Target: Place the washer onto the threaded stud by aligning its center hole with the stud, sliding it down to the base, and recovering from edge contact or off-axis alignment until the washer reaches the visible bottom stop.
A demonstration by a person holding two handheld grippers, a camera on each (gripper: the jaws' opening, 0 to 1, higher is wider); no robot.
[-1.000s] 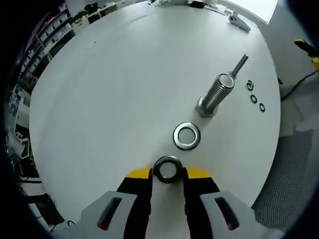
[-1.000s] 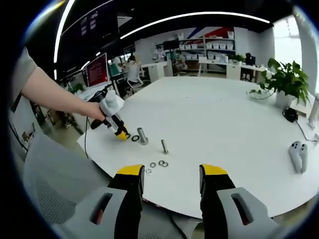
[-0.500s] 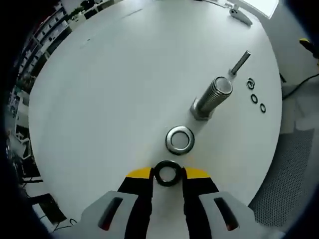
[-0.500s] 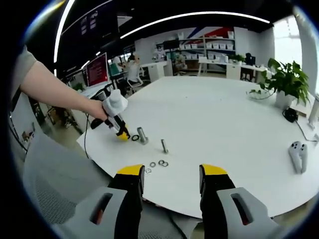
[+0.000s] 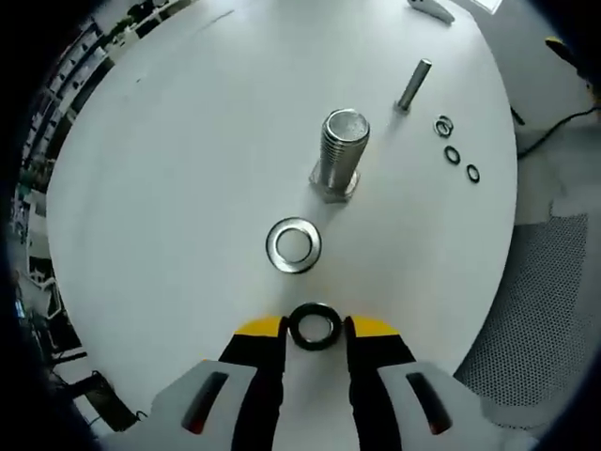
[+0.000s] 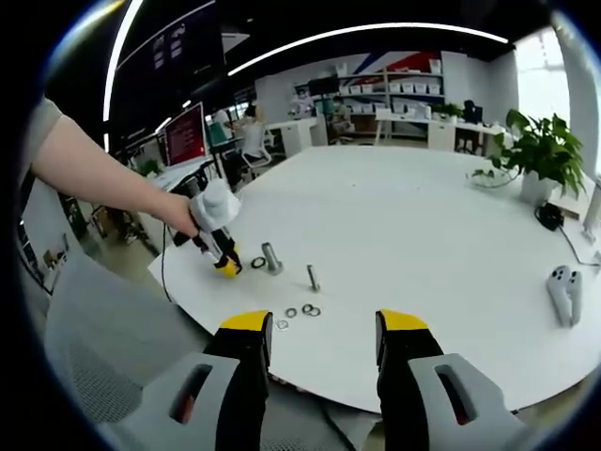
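The left hand-held gripper (image 5: 315, 326) grips a dark washer (image 5: 315, 325) between its jaws. The threaded stud (image 5: 339, 153) stands upright on the white counter (image 5: 188, 160) at 12 o'clock (a silver washer (image 5: 293, 245) lies between). The right hand-held gripper (image 6: 324, 338) hangs open, holding nothing.

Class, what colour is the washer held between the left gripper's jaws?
Black, seen best in the left gripper view: the washer sits between the yellow-tipped jaws.

white round table (image 6: 423, 235) | shelving (image 6: 404, 94) (far wall) | potted plant (image 6: 540, 155) | curved ceiling light (image 6: 376, 30)
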